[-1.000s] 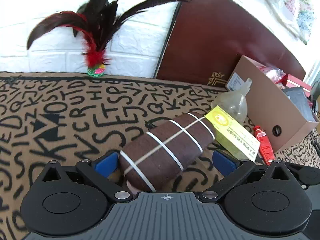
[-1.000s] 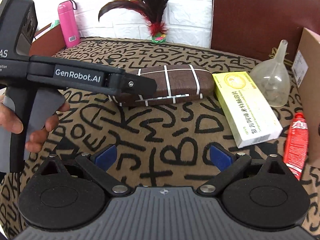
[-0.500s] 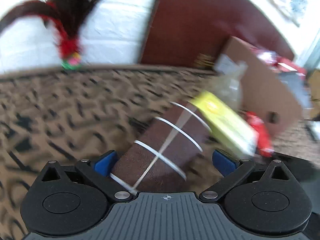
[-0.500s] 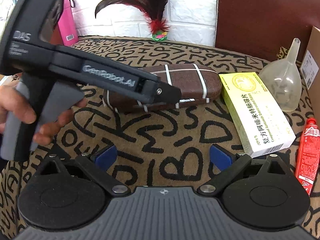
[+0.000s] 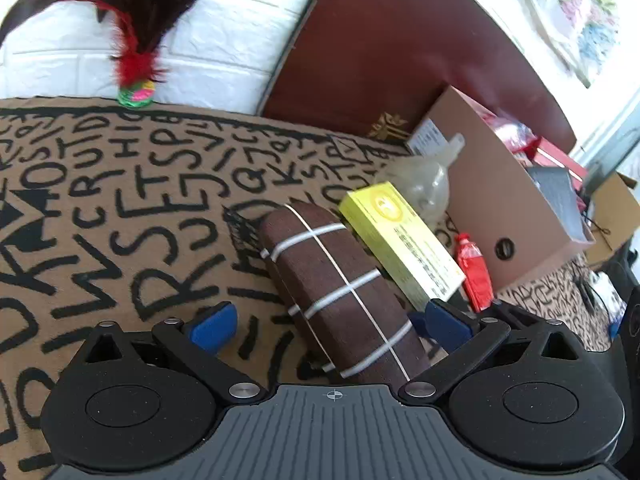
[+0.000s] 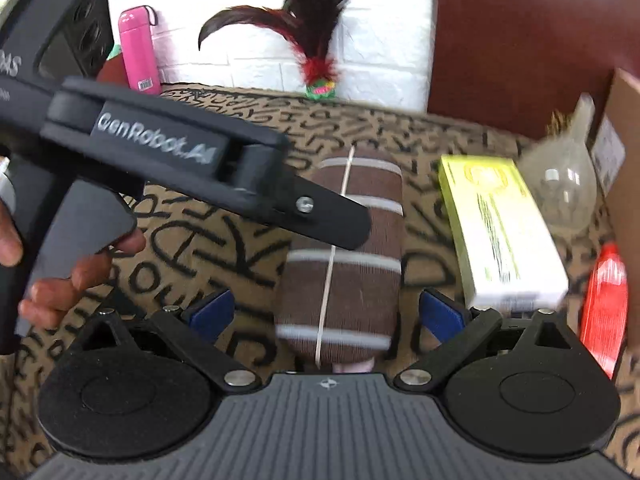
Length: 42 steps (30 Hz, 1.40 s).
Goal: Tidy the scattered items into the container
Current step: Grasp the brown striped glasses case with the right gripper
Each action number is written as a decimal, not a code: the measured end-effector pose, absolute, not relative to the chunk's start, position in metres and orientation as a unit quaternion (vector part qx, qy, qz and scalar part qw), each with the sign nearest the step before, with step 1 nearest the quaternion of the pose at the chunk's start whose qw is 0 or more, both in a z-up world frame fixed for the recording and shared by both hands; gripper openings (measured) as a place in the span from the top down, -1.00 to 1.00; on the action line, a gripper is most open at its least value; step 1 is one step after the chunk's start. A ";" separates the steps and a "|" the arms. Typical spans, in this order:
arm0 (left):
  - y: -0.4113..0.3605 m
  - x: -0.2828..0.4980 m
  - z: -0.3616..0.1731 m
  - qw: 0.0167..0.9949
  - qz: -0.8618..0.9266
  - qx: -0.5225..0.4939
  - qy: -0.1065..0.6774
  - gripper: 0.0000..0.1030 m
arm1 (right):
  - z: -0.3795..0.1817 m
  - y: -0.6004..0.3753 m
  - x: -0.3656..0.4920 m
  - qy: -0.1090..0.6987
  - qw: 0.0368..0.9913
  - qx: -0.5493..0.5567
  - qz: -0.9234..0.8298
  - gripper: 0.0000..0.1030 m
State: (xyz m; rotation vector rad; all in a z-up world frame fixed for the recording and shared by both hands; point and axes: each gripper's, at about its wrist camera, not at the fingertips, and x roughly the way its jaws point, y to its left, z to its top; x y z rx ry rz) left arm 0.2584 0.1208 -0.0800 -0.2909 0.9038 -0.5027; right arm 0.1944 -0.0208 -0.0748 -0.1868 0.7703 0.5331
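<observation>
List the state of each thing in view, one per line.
Left hand-held gripper: open, straddling the case.
Right hand-held gripper: open.
Brown case: closed, lying flat.
Yellow box: closed, flat.
Cardboard box: open, partly filled.
Red tube: capped.

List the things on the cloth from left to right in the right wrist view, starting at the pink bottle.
Pink bottle → feather shuttlecock → brown case → yellow box → funnel → red tube.
</observation>
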 end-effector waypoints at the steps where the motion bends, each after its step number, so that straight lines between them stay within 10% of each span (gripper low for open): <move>1: 0.121 0.257 -0.081 0.857 -0.235 -0.141 0.436 -1.00 | -0.076 -0.016 0.198 0.367 0.889 -0.104 0.252 -0.57; 18: 0.086 0.147 -0.091 0.842 -0.267 -0.138 0.449 -1.00 | -0.080 -0.101 0.073 0.322 0.817 -0.207 0.432 -0.27; 42: 0.027 0.093 -0.097 0.844 -0.356 0.049 0.398 -1.00 | -0.079 -0.149 0.050 0.344 0.862 -0.138 0.346 -0.54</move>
